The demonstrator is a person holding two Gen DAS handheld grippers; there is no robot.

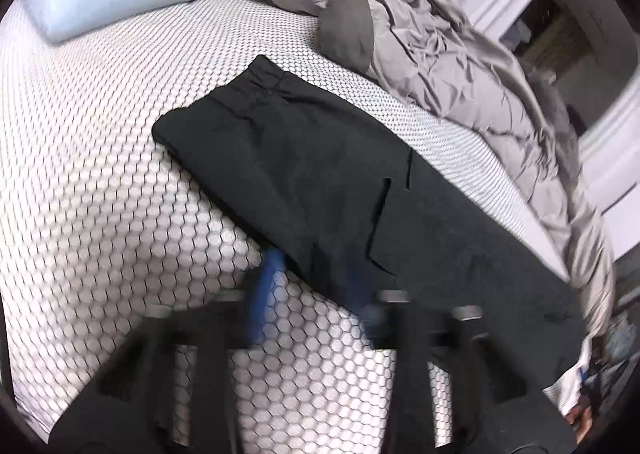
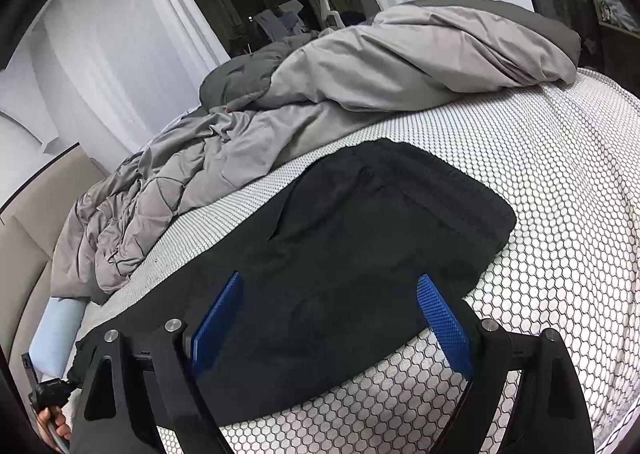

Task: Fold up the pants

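Black pants (image 1: 320, 182) lying flat, lengthwise along the bed (image 1: 100, 194), beside the grey quilt (image 1: 420, 34). Left tongs (image 1: 316, 282) blurred, apart, empty; right tongs (image 2: 328, 318) wide, empty, above cloth. Best pinching both layers near one end, folding toward the waistband.

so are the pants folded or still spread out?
Folded lengthwise: the black pants lie as one narrow strip on the mattress, waistband doubled.

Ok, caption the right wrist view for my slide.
Open right gripper hovering over black pants on a honeycomb-patterned bed.
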